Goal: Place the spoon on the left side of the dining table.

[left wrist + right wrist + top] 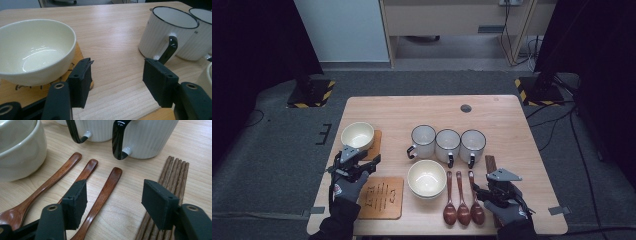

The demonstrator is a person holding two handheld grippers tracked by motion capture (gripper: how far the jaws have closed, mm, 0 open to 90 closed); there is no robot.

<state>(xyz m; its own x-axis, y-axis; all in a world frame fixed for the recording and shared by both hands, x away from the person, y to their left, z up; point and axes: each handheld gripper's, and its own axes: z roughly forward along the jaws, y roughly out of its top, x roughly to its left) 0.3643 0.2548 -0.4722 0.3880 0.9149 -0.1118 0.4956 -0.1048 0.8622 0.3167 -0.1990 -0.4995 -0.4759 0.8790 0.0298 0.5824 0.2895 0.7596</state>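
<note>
A cream bowl (357, 135) (37, 50) sits on a wooden coaster (376, 145) at the table's left. My left gripper (368, 163) (116, 83) hovers just in front of it, open and empty, aimed at the bare wood between that bowl and the nearest mug (167, 32). Two nested cream bowls (426, 178) (20, 150) stand at mid-front. Three brown wooden spoons (462, 200) (105, 192) lie side by side to their right. My right gripper (486, 192) (115, 203) is open and empty, low over the rightmost spoon's handle and a bundle of dark chopsticks (490, 164) (172, 177).
Three white mugs (447, 145) with black rims and handles stand in a row behind the spoons. A second, bare wooden coaster (382, 197) lies at the front left. The table's far half (427, 110) holds only a small round grommet (466, 108).
</note>
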